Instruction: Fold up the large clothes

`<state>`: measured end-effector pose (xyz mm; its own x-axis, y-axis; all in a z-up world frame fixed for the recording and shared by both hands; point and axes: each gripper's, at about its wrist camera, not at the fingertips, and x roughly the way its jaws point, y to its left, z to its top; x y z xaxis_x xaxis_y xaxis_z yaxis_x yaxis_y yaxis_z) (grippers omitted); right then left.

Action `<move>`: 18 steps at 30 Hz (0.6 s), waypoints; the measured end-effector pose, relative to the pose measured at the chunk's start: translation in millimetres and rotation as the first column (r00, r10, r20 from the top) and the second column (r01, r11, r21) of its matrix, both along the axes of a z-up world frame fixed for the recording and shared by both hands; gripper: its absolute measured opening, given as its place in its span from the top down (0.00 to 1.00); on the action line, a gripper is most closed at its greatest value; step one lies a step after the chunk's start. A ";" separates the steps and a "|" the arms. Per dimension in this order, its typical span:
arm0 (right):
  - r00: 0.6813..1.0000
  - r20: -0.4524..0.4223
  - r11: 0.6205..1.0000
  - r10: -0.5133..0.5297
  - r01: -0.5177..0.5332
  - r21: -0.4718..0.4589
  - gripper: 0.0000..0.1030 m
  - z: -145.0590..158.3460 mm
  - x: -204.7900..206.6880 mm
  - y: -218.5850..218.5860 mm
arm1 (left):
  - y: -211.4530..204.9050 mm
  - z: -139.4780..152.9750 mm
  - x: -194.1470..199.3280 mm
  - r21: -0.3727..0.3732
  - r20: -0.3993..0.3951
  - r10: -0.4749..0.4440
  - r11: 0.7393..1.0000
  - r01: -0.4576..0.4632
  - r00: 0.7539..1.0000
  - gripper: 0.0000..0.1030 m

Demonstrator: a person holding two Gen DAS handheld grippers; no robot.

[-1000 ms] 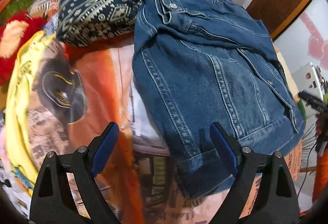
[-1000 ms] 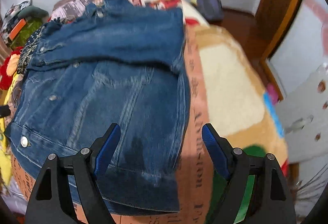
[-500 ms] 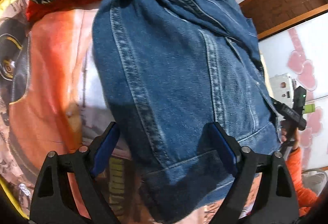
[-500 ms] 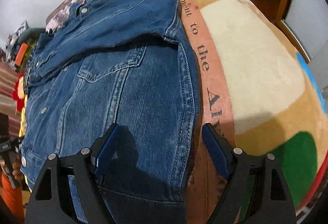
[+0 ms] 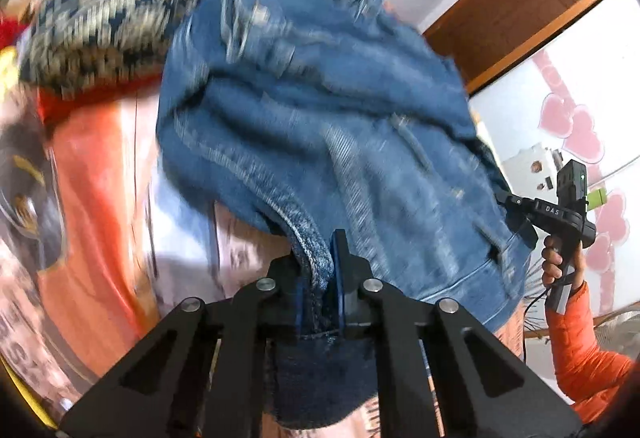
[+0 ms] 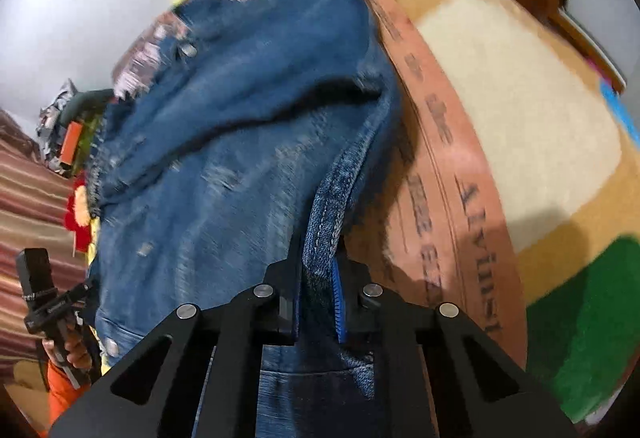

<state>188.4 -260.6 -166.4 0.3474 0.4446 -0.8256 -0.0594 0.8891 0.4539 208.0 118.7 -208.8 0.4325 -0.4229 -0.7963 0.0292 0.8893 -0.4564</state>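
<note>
A: How are the tongs set?

B: The left tongs (image 5: 318, 286) pinch the hem of the denim jacket (image 5: 320, 109); the right tongs (image 6: 320, 290) pinch its other bottom corner, along the side seam.

A: And the jacket itself?

B: On the bed's printed blanket (image 6: 500, 85), its hem nearest the tongs and its collar farthest from them, with a patterned folded garment (image 5: 108, 5) just beside the collar.

A: How should the fold go?

B: I'd judge: lift both corners together, keep the hem taut between them, carry it evenly toward the collar, so the denim doesn't sag or twist.
</note>
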 end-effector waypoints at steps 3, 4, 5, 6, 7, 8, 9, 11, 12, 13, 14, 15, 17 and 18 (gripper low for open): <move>0.996 0.084 1.000 0.011 -0.009 -0.017 0.90 26.7 3.2 2.9 | 2.1 32.4 7.8 -0.001 0.082 0.014 1.000 -0.014 0.997 0.91; 0.994 0.108 1.000 0.010 -0.008 -0.014 0.90 35.5 6.2 2.9 | 3.3 42.2 11.5 -0.023 0.095 0.026 0.999 -0.024 0.995 0.91; 0.991 0.130 1.000 0.009 -0.009 -0.002 0.90 43.2 9.5 1.9 | 4.6 55.3 16.7 -0.055 0.113 0.041 0.998 -0.035 0.993 0.91; 0.989 0.145 1.000 0.004 -0.007 0.017 0.90 50.1 12.8 0.4 | 2.9 62.0 20.3 -0.070 0.127 0.048 0.997 -0.040 0.991 0.91; 0.988 0.155 0.999 -0.002 -0.006 0.052 0.90 57.7 19.6 -0.9 | 3.8 71.6 25.1 -0.080 0.149 0.058 0.996 -0.047 0.987 0.92; 0.985 0.170 0.996 -0.016 0.001 0.087 0.90 64.5 27.4 0.7 | 4.4 83.5 31.7 -0.084 0.173 0.074 0.995 -0.060 0.982 0.93; 0.981 0.192 0.994 -0.026 0.006 0.106 0.90 72.8 35.3 2.0 | 8.6 90.8 36.3 -0.092 0.185 0.085 0.993 -0.069 0.979 0.94; 0.970 0.239 0.995 -0.035 0.012 0.097 0.90 84.9 50.2 10.9 | 16.0 104.1 53.7 -0.095 0.206 0.118 0.990 -0.100 0.971 0.94; 0.964 0.260 0.996 -0.046 0.025 0.086 0.90 90.7 61.2 13.5 | 20.3 107.6 61.7 -0.086 0.216 0.135 0.989 -0.119 0.967 0.94; 0.961 0.272 0.996 -0.058 0.036 0.084 0.90 93.5 69.6 15.4 | 22.9 109.7 70.3 -0.068 0.225 0.150 0.988 -0.138 0.963 0.94; 0.955 0.286 0.995 -0.077 0.057 0.079 0.90 95.5 81.2 15.9 | 26.1 109.8 84.0 -0.043 0.230 0.172 0.985 -0.167 0.958 0.94; 0.952 0.292 0.994 -0.095 0.077 0.072 0.90 95.4 90.5 17.1 | 29.8 107.2 97.8 -0.023 0.228 0.193 0.981 -0.193 0.954 0.94; 0.949 0.288 0.991 -0.132 0.122 0.051 0.90 87.9 110.9 12.8 | 39.7 94.7 119.4 0.029 0.218 0.234 0.969 -0.246 0.947 0.94; 0.950 0.278 0.989 -0.145 0.140 0.040 0.90 80.1 122.4 12.6 | 44.8 88.5 127.0 0.044 0.209 0.247 0.964 -0.262 0.946 0.94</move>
